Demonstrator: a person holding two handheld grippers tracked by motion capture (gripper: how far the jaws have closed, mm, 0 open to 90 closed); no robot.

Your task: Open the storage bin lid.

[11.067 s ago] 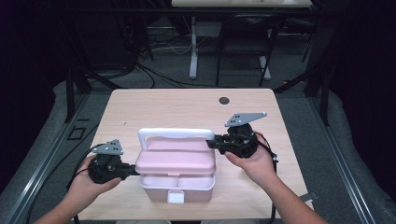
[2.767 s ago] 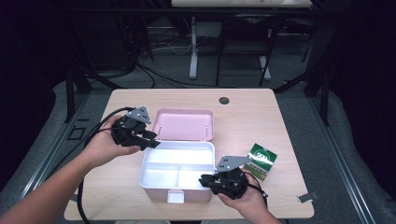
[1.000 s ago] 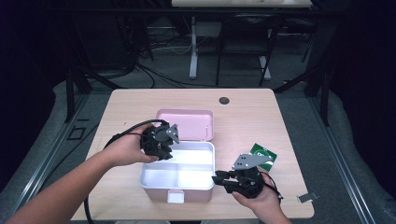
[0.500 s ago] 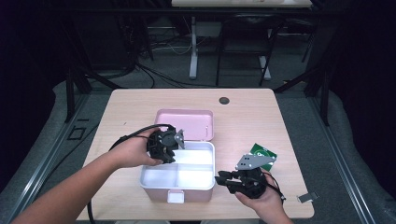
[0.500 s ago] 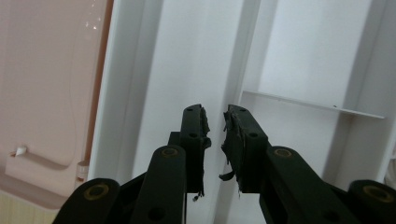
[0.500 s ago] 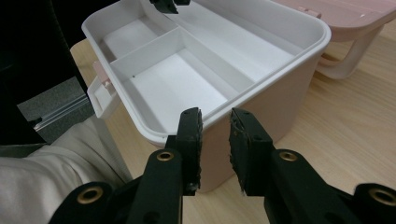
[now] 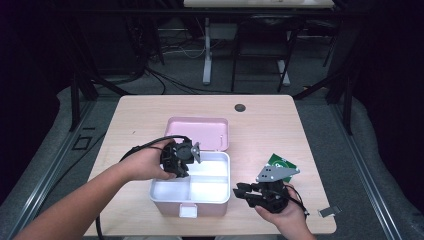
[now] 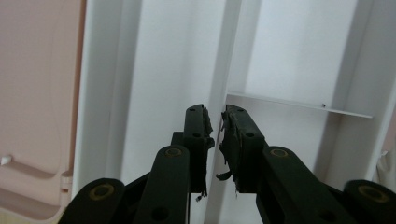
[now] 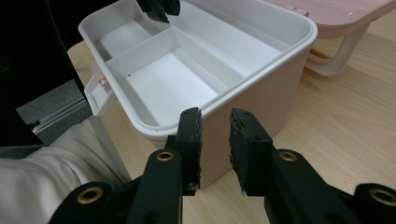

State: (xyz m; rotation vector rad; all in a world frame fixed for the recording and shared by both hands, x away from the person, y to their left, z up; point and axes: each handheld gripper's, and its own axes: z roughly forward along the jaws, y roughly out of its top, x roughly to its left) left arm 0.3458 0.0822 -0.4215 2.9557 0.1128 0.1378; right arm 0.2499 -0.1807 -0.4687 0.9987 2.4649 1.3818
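Box: a pink box (image 7: 192, 197) stands open at the lower middle of the high view, on a pale wooden table (image 7: 130, 120); its white inside is split into compartments by thin dividers.
Lid: the pink lid (image 7: 198, 132) lies flat just behind the box, toward the upper middle of the table.
Left gripper: the left gripper (image 7: 181, 161) is held over the box's left rear corner, pointing down into it. In the left gripper view its jaws (image 8: 215, 133) sit either side of a white divider (image 8: 224, 70) — nearly closed, the pads at or very close to the wall; whether they truly pinch it I cannot tell.
Right gripper: the right gripper (image 7: 246, 192) rests at the lower right, just beside the box's right wall. In its own view the jaws (image 9: 215, 135) stand a little apart with nothing between them — the box rim lies just beyond.
Card: a green card (image 7: 280, 165) lies on the table behind the right gripper.
Other: a small dark disc (image 7: 240, 107) sits near the table's far edge.
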